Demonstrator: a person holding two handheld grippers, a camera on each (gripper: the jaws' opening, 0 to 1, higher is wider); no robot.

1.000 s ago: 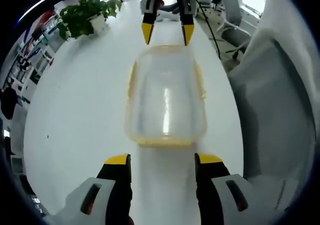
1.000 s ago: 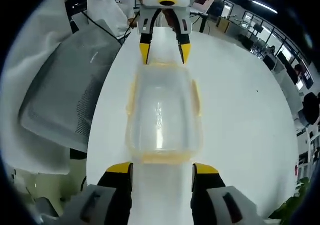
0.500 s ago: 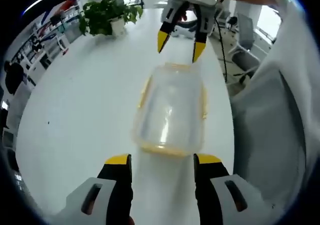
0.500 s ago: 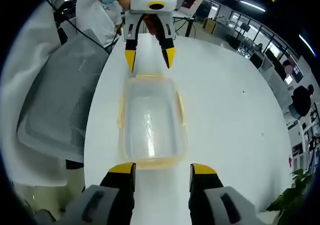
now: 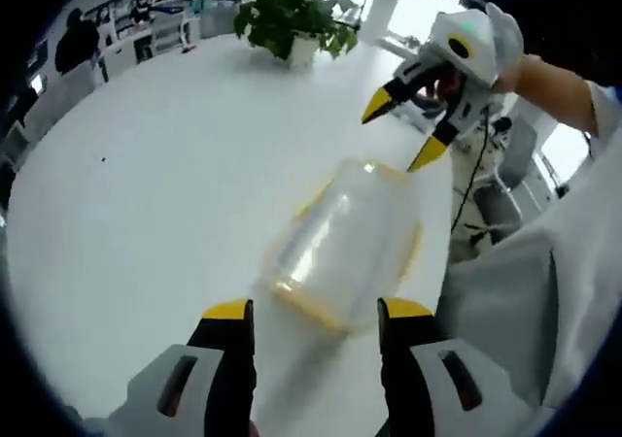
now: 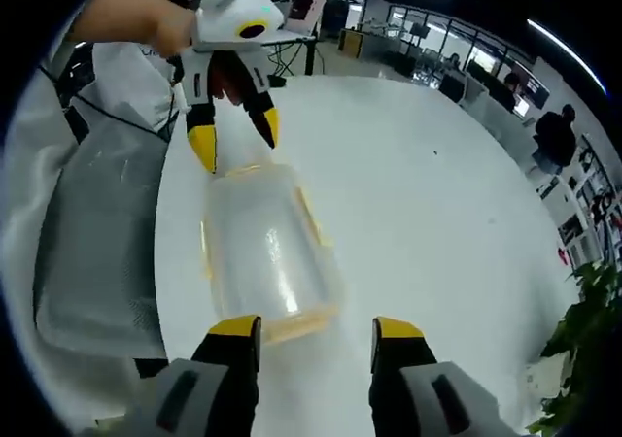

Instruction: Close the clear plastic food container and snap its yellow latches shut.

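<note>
left claw (image 5: 316, 313) and right claw (image 6: 316, 328) drawn back from container (image 5: 345, 241), both raised and angled aside

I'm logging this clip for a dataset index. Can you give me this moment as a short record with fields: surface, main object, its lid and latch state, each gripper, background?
surface: white table
main object: clear container with yellow latches, lying on the table
lid: looks on; blurred
latch state: cannot tell
left gripper: open, empty, at one end of the container
right gripper: open, empty, at the opposite end
background: plant, chair
</note>
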